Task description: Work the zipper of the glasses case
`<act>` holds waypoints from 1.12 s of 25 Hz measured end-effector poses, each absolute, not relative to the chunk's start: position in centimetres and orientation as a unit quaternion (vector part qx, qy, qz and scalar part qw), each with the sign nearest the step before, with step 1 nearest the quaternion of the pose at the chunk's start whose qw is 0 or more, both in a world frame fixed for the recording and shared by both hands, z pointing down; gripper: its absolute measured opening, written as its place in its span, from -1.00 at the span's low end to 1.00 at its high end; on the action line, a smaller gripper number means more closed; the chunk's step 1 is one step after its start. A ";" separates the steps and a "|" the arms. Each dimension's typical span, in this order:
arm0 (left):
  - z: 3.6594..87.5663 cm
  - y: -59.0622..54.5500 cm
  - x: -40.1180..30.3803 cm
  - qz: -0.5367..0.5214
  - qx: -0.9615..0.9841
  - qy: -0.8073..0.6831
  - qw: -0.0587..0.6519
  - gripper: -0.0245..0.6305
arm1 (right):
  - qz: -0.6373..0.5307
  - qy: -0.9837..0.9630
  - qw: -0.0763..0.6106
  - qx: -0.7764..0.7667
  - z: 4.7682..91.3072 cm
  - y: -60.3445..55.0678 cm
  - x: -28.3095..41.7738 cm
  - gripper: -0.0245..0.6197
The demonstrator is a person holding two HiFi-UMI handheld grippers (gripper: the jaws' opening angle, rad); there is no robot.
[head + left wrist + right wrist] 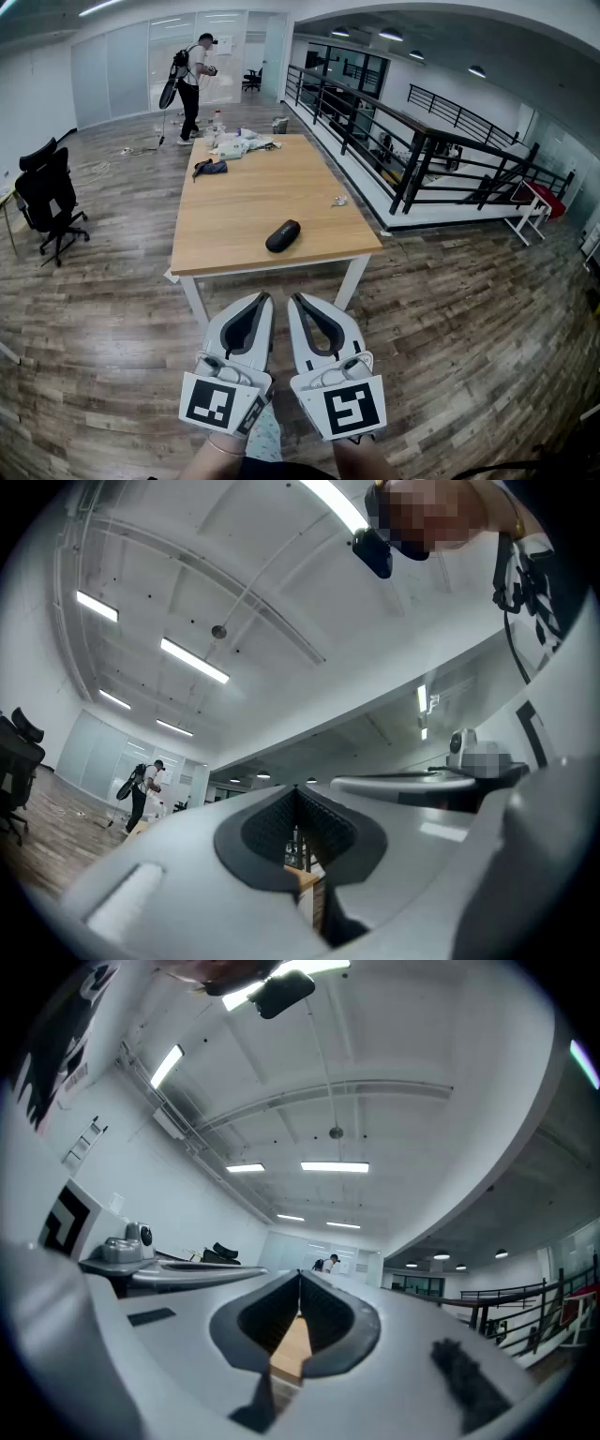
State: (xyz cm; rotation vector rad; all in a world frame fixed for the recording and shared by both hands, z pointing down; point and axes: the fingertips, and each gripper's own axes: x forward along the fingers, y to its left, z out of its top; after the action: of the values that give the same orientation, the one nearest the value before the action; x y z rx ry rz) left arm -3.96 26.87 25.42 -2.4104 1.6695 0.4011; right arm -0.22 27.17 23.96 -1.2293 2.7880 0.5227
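Markers (210, 402) on left gripper (266, 297), right gripper (293, 297); black glasses case (283, 235) on table (242, 202).

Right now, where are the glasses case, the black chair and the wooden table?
glasses case (283, 235), head view, middle of its black shell.
black chair (47, 192), head view, its backrest.
wooden table (253, 202), head view, bare part of its top.

Glasses case (283, 235) on table (262, 187), near front edge.
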 end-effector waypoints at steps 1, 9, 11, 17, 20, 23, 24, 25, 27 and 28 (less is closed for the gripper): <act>25.8 25.3 -4.2 0.134 -0.811 0.563 0.088 -0.92 | 0.167 0.902 0.023 -0.398 24.3 25.6 -0.5 -0.90; 27.8 8.6 -7.4 0.126 -0.823 0.549 0.076 -0.92 | 0.150 0.894 0.015 -0.422 26.3 8.5 -3.1 -0.90; 27.0 3.7 -8.3 0.126 -0.828 0.541 0.078 -0.92 | 0.151 0.892 0.014 -0.426 25.6 3.8 -4.2 -0.90; 25.1 -6.0 -9.6 0.118 -0.842 0.518 0.090 -0.92 | 0.150 0.882 0.032 -0.445 23.5 -5.6 -5.8 -0.90; 25.7 -8.7 -10.2 0.112 -0.847 0.515 0.077 -0.92 | 0.153 0.881 0.030 -0.447 23.6 -8.4 -6.3 -0.90; 26.4 -11.2 -10.3 0.102 -0.851 0.510 0.077 -0.92 | 0.156 0.882 0.025 -0.443 23.7 -10.3 -6.5 -0.90; 26.9 -12.0 -10.0 0.089 -0.854 0.508 0.067 -0.92 | 0.153 0.883 0.025 -0.443 23.6 -10.8 -6.4 -0.90; 27.6 -12.9 -9.8 0.073 -0.858 0.505 0.057 -0.91 | 0.150 0.884 0.025 -0.443 23.6 -11.4 -6.1 -0.90; 29.2 -15.0 -9.9 0.043 -0.862 0.504 0.043 -0.91 | 0.143 0.885 0.027 -0.443 23.6 -12.6 -5.6 -0.90; 30.0 -16.0 -10.1 0.032 -0.862 0.506 0.032 -0.91 | 0.142 0.884 0.027 -0.444 23.6 -13.2 -5.3 -0.90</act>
State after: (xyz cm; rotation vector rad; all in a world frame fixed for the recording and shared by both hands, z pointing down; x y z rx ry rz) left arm -10.13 -15.99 30.05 -2.6531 1.5569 0.0979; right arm -5.30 -13.22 23.57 -1.3717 2.7314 0.4382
